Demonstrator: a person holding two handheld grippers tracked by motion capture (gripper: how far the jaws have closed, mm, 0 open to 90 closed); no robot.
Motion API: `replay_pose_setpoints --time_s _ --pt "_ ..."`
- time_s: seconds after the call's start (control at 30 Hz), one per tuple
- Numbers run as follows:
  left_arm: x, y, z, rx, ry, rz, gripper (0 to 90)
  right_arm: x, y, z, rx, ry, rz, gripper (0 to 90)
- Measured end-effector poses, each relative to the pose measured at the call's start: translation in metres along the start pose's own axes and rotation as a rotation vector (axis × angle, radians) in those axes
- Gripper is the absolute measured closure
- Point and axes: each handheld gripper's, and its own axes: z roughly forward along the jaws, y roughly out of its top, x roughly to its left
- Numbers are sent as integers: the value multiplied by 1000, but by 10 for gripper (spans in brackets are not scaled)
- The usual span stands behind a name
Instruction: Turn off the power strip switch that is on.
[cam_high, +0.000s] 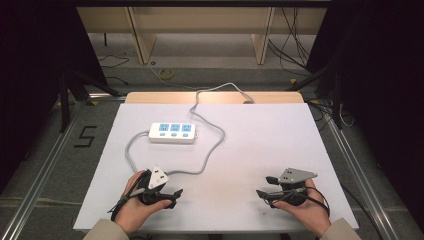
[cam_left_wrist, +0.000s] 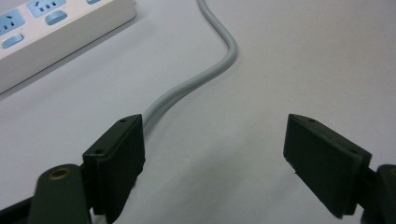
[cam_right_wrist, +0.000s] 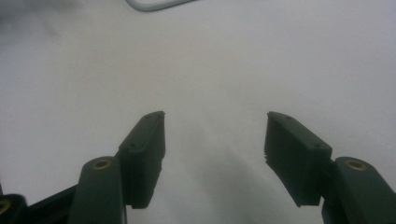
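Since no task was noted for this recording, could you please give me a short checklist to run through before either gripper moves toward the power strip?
1. Left gripper open, nothing between its fingers: ok.
2. Right gripper open, nothing between its fingers: ok.
3. Power strip lies flat on the table, sockets facing up and free of plugs: ok.
4. Grey cord clear of the left gripper: not ok; it runs right beside one finger and could be snagged.
5. Path ahead of the right gripper free: ok; bare table in front of it.
6. Strip's switches off or on: cannot tell.
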Motion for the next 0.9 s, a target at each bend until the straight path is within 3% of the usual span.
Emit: replay_pose_setpoints --time_s 0.17,0.27,0.3,0.33,0.43,0.6,0.9 --pt "1 1 -1 2 10 -4 226 1 0 -1 0 -1 -3 392" --pt "3 2 -3 18 28 7 346 2 1 -1 -2 -4 -3 393" --pt "4 3 -5 24 45 10 346 2 1 -1 -2 -4 -3 393" --pt "6 4 -6 27 66 17 484 2 0 -1 1 -3 -2 393" --pt "9 8 -11 26 104 5 687 1 0 0 0 -3 -4 392" --pt "15 7 -10 52 120 -8 894 1 1 0 0 -2 -5 393" --pt "22 15 -13 43 121 -46 896 4 0 -1 1 -4 -7 392"
